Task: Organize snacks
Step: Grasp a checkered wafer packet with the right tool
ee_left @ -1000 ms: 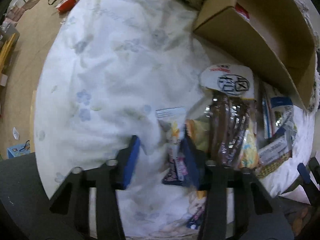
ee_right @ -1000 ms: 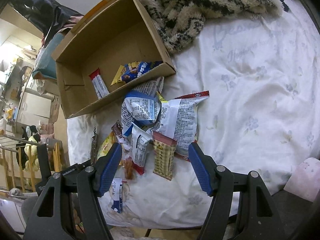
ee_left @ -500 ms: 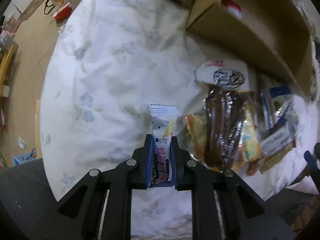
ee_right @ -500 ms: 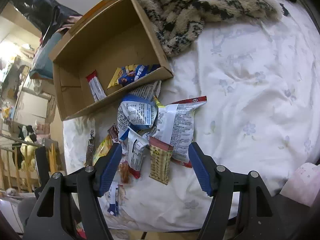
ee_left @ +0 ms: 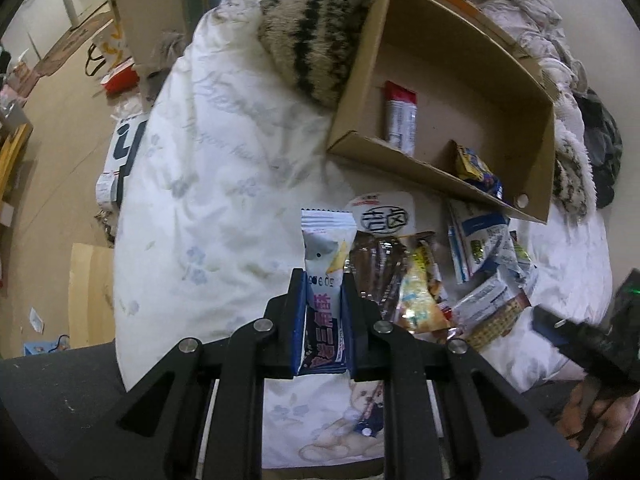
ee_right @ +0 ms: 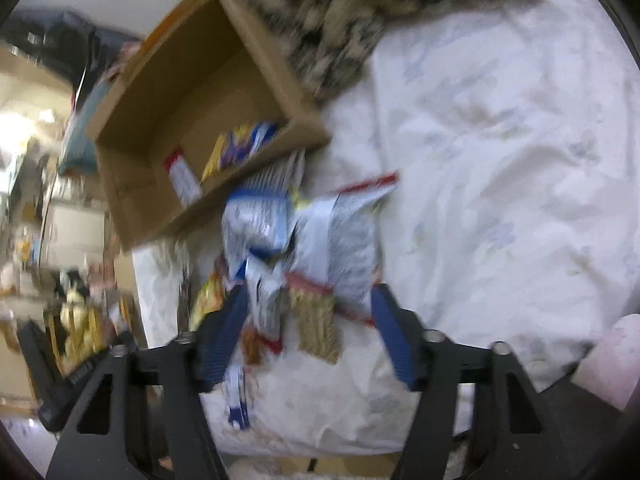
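Note:
My left gripper is shut on a white and purple snack bar and holds it upright above the bed. To its right, a pile of snack packets lies below the open cardboard box, which holds a red and white stick and a blue and yellow packet. The right wrist view is blurred. In it my right gripper is closing over the pile. A checked cracker packet and a white and blue packet lie between its jaws, and the pads are not pressing on them.
A striped fuzzy blanket lies against the box's far side. The white floral quilt ends at the bed's left edge. Beyond that edge is a cluttered wooden floor. A person's hand shows at the lower right.
The left gripper closed on the snack bar and lifted it off the quilt. The right gripper sank toward the pile and its jaws narrowed.

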Demonstrator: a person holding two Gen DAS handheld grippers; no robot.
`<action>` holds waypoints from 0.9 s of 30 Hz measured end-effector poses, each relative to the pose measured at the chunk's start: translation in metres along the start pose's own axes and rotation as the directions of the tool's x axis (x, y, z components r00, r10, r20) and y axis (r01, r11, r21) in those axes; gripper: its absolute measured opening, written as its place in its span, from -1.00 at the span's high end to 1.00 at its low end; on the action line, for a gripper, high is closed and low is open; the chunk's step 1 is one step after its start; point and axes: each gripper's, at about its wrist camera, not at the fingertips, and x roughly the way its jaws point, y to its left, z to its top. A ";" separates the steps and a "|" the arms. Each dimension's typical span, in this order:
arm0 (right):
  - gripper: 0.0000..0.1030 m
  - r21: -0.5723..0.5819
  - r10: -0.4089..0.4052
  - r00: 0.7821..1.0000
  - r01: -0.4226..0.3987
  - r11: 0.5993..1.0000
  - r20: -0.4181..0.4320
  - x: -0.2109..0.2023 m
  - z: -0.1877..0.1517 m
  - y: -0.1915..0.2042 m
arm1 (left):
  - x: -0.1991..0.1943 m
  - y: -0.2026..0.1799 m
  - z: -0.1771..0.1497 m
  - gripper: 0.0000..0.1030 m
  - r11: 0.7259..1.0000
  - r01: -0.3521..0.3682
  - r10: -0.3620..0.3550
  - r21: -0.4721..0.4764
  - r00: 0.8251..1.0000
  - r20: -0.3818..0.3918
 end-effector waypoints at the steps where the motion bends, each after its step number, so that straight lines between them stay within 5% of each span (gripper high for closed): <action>1: 0.08 -0.012 -0.009 1.000 0.009 1.000 -0.024 0.007 -0.003 0.002 | 0.001 -0.002 0.002 0.74 1.000 -0.001 0.001 0.006 1.000 0.002; 15: 0.27 -0.049 -0.116 0.987 0.111 0.993 -0.112 0.065 -0.010 0.014 | 0.007 -0.015 0.002 0.74 0.998 -0.021 0.020 0.053 1.000 0.011; 16: 0.46 -0.046 -0.112 0.987 0.108 0.993 -0.114 0.066 -0.010 0.013 | 0.008 -0.015 0.001 0.74 0.998 -0.024 0.023 0.053 1.000 0.011; 27: 0.46 -0.064 -0.054 0.997 0.050 0.997 -0.058 0.028 -0.024 0.020 | 0.013 -0.010 -0.004 0.74 0.993 -0.095 0.093 0.073 0.995 0.035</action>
